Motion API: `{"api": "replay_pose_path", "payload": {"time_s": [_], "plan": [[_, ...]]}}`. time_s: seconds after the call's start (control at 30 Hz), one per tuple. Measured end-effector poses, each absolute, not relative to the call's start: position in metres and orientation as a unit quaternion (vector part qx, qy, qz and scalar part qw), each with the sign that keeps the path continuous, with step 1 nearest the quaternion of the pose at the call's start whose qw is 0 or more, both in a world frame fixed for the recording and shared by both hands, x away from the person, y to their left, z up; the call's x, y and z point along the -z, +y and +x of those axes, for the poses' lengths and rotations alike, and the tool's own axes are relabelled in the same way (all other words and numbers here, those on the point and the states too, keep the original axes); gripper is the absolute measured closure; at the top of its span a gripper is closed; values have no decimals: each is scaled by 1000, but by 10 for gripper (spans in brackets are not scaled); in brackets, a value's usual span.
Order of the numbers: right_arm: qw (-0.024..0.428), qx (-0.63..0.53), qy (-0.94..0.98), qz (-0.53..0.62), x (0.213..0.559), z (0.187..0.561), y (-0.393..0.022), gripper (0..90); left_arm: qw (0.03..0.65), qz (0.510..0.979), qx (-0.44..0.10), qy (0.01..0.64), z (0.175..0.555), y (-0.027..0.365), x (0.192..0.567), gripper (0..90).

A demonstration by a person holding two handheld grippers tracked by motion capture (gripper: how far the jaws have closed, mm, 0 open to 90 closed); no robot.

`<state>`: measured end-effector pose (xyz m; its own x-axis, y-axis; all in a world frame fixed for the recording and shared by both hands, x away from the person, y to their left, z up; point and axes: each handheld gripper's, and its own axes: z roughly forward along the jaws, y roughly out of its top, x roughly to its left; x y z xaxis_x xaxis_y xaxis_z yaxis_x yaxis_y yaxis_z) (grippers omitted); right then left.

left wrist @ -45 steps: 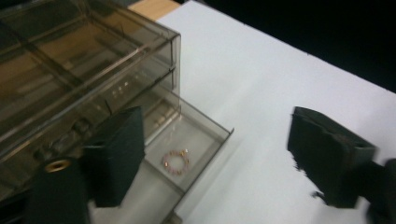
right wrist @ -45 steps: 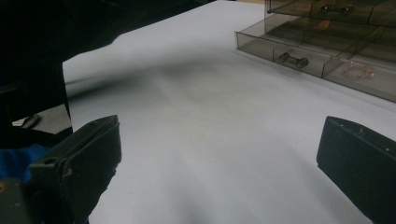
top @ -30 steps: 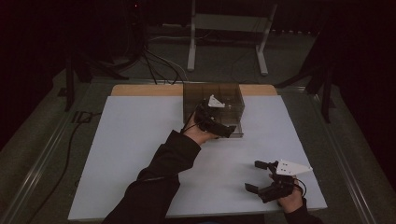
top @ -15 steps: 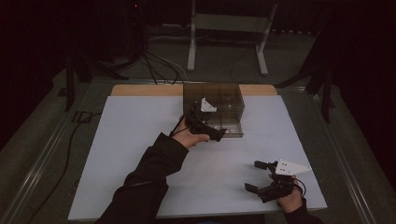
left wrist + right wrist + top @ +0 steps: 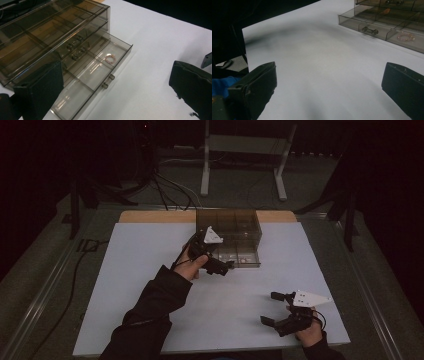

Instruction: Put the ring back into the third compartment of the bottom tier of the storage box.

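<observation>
This is looking like a lab or recording room rather than a home. A plain white sheet (image 5: 150,285) is covering a wooden worktop (image 5: 150,216), which is sitting well beyond the jaws inside a low metal frame (image 5: 45,285). Far past the jaws, at the back, a white metal stand (image 5: 240,150) is standing on a grey floor (image 5: 310,185), and loose black cables (image 5: 160,187) are trailing across it. The surroundings are lying in darkness, with light falling mainly on the worktop, as in a purpose-built data-collection setup.
</observation>
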<state>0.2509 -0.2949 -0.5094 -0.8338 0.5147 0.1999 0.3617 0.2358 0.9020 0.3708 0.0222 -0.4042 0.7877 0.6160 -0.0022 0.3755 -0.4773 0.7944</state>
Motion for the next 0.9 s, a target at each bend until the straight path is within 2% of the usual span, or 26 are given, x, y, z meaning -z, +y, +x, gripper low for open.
{"api": "replay_pose_path", "payload": {"time_s": [0.4, 0.9], "plan": [[70, -551, 783, 281, 510, 251, -294, 0, 413, 844, -160, 302, 358, 51, 410, 6], [74, -552, 781, 282, 509, 251, -294, 0, 411, 824, -175, 348, 337, 103, 421, 6]]}}
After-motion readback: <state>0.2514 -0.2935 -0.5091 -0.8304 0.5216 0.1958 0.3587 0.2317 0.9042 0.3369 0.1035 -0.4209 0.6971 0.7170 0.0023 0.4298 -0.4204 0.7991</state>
